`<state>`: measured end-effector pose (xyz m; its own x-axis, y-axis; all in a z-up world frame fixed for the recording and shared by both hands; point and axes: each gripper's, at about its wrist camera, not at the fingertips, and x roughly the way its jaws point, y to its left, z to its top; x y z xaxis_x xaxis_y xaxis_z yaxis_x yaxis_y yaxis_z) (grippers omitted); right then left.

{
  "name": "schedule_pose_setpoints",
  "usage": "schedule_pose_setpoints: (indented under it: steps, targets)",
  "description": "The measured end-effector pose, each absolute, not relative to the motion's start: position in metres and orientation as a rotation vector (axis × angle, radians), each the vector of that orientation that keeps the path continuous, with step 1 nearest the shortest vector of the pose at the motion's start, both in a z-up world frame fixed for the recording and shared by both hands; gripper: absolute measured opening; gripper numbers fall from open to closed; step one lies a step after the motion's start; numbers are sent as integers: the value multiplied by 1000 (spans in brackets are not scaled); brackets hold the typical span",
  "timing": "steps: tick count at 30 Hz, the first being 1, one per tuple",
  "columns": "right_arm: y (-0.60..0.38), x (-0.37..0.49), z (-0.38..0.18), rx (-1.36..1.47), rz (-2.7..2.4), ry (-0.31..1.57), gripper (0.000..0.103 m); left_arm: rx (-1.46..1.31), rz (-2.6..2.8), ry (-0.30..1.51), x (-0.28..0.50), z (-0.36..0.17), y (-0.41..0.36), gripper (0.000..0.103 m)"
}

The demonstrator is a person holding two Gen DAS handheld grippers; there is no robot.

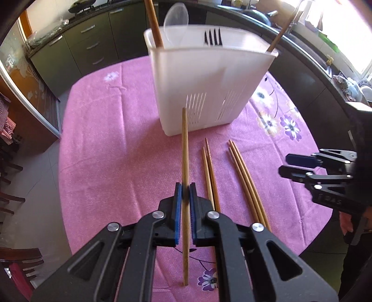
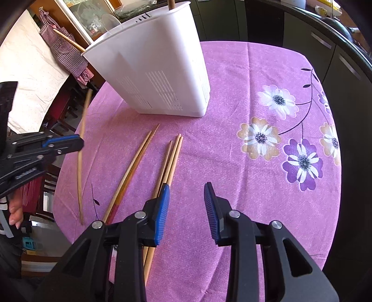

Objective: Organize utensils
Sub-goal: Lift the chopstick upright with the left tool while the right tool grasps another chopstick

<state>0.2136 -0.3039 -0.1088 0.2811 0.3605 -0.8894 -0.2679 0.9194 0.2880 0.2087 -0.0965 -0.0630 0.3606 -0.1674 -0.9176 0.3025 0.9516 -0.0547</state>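
Note:
My left gripper (image 1: pixel 185 187) is shut on one wooden chopstick (image 1: pixel 185 148), held off the pink cloth and pointing toward the white utensil holder (image 1: pixel 204 93). The right wrist view shows that same left gripper (image 2: pixel 79 142) and its chopstick (image 2: pixel 83 125) at the left edge. The holder (image 2: pixel 158 69) carries a clear spoon (image 1: pixel 175 18), a black fork (image 1: pixel 212 37) and two upright chopsticks (image 1: pixel 153 23). Several loose chopsticks (image 1: pixel 246 181) lie in front of it. My right gripper (image 2: pixel 186 190) stands open just above the cloth, beside the nearer loose chopsticks (image 2: pixel 171 160), with nothing between its fingers.
The round table wears a pink flowered cloth (image 2: pixel 267 111). Dark kitchen cabinets (image 1: pixel 88 46) run along the back wall. Chairs (image 1: pixel 14 176) stand at the left of the table. A person's hand (image 2: pixel 16 211) shows under the left gripper.

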Motion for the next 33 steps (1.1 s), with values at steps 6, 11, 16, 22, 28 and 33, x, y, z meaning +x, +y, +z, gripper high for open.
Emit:
schedule_pose_setpoints:
  steps: [6, 11, 16, 22, 28, 33]
  targets:
    - [-279, 229, -129, 56, 423, 1290, 31, 126, -304, 1040, 178, -21, -72, 7]
    - [-261, 237, -142, -6, 382, 1332, 29, 123, -304, 1014, 167, -14, -62, 7]
    - [-254, 237, -145, -48, 343, 1330, 28, 115, -311, 1005, 160, -11, -56, 7]
    - [-251, 234, -143, -74, 332, 1341, 28, 114, -317, 1002, 159, -11, -55, 7]
    - [-243, 235, -146, -117, 326, 1347, 25, 124, -317, 1002, 158, -11, -54, 7]
    - [-248, 234, -143, -125, 311, 1356, 25, 128, -314, 1000, 156, -12, -55, 7]
